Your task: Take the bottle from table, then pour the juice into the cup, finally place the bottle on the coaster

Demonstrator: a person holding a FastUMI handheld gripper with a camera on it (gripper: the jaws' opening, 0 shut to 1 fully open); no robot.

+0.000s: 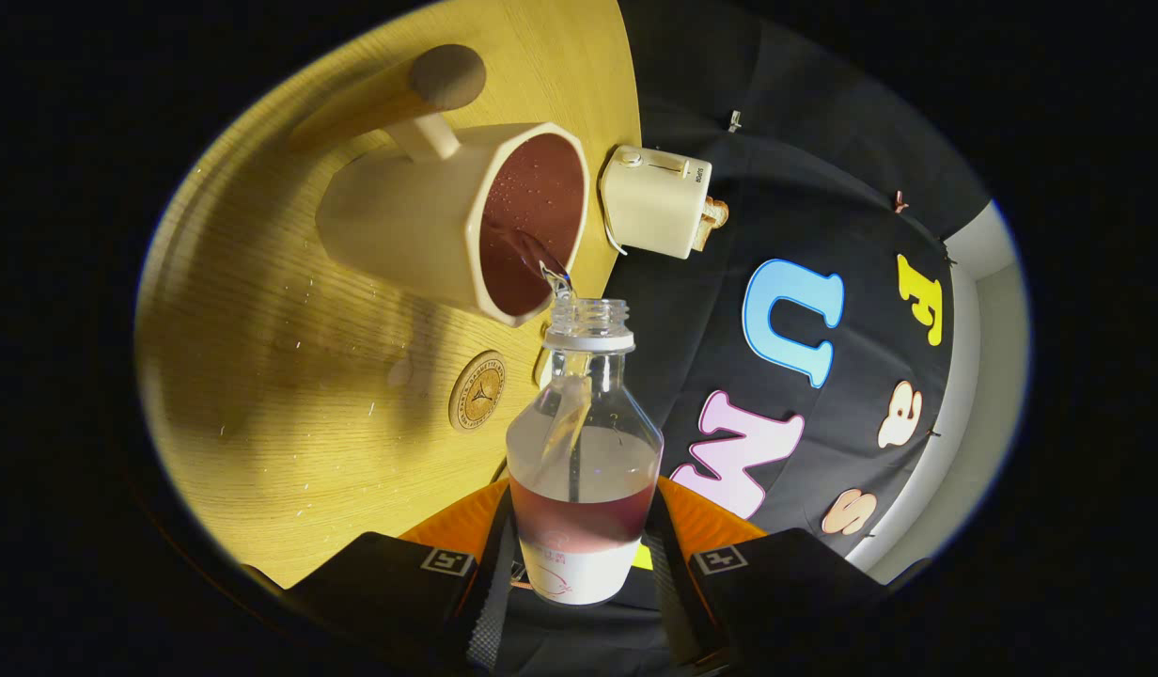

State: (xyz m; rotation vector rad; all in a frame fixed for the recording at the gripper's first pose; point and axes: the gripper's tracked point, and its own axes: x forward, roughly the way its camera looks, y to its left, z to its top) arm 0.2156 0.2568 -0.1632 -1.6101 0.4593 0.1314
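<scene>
1. Gripper (579,555) is clamped on the juice bottle (584,451): both fingers press its lower body, one on each side, bottle held between them and tipped forward.
2. Bottle mouth sits just off the rim of the cream mug (447,216); a thin stream of juice (541,259) runs from the neck into the mug. Pour step is in progress.
3. Mug looks well filled, and reddish juice remains in the bottle's lower part. My read: pour is well along.
4. To do it well: hold the tilt steady, keep the neck over the mug opening, not its lip. Stream enters close to the near rim, so little margin there; a small slip back would spill on the wooden table (288,376).
5. Droplets already dot the table near the mug, so level the bottle slowly to avoid a drip.
6. Round coaster (477,390) lies on the table just this side of the mug, near the bottle; short move for set-down.
7. Room: a cream toaster-like appliance (656,199) stands beside the mug near the table edge. Open tabletop lies on the coaster's far side, away from that edge; swing that way.
</scene>
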